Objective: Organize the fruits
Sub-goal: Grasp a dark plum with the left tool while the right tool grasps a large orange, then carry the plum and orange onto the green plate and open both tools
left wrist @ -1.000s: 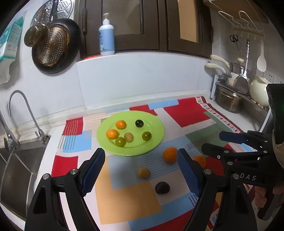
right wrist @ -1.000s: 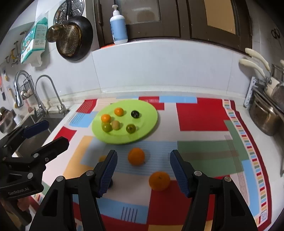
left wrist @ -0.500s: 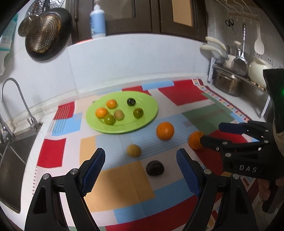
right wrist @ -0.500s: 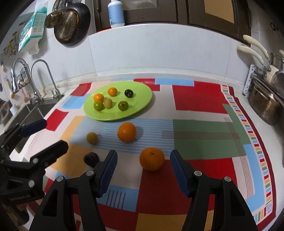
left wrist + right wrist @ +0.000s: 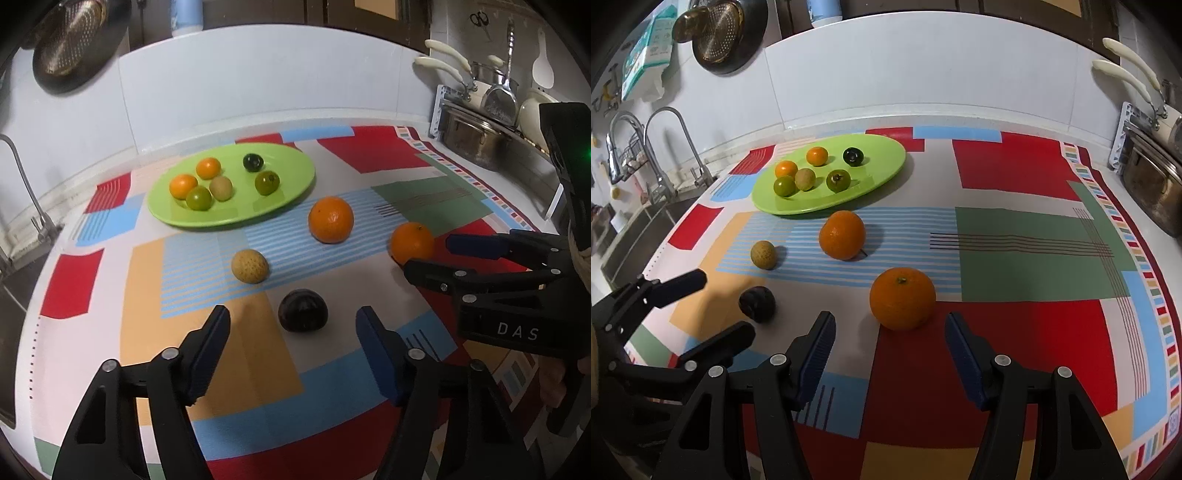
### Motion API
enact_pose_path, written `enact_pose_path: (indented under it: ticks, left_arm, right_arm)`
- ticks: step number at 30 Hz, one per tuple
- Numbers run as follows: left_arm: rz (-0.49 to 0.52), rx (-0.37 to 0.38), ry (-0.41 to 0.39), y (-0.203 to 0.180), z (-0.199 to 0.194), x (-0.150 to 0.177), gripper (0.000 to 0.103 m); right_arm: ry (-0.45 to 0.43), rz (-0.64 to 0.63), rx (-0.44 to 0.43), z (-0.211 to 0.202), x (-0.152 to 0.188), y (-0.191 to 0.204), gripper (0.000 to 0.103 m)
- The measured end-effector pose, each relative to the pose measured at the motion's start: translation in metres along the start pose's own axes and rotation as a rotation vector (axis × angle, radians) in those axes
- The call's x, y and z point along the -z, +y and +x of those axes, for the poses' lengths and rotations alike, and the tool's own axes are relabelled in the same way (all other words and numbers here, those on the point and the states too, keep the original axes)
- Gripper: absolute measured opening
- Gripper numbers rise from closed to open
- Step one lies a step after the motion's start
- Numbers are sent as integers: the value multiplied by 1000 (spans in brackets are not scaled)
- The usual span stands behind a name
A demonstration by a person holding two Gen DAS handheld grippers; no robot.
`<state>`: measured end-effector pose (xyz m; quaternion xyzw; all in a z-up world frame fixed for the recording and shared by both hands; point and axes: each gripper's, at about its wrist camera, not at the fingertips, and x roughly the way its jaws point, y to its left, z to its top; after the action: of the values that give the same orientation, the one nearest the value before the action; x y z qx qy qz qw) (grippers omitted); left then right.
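Underneath, a patchwork mat [image 5: 1015, 251] on a kitchen counter by a sink [image 5: 631, 236], both grippers' fingers [image 5: 207, 354] apart, empty.

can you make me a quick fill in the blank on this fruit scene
1. The green plate holds ____ small fruits.
2. The fruits lying off the plate on the mat number ____.
3. The left gripper is lined up with the ____ fruit.
4. The right gripper is open in front of an ____.

Missing words: six; four; dark purple; orange
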<state>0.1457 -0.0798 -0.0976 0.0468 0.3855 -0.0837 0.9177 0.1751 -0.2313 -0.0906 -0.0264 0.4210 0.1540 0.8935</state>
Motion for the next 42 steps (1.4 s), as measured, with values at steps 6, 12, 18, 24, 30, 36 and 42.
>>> enact_pose_path:
  ticks: [6, 12, 18, 24, 30, 36, 42]
  left_arm:
    - [-25, 44, 36, 2, 11, -1, 52]
    - [-45, 88, 73, 2, 20, -2, 41]
    - [-57, 92, 73, 6, 22, -4, 31]
    - [-56, 94, 76, 7, 20, -6, 31]
    - [-53, 96, 55, 7, 11, -9, 31]
    - [-45, 100, 25, 9, -4, -13, 31]
    - [-41, 98, -11, 14, -19, -19, 31]
  right_arm:
    - [3, 6, -6, 8, -2, -4, 59]
    - [16, 19, -29, 17, -4, -6, 52]
    - [24, 16, -9, 23, -4, -6, 45]
    - [18, 19, -7, 23, -4, -7, 42]
    - [2, 21, -18, 14, -3, -5, 42]
    - [-22, 20, -26, 1, -5, 1, 42]
    - [-60, 14, -26, -17, -11, 8, 42]
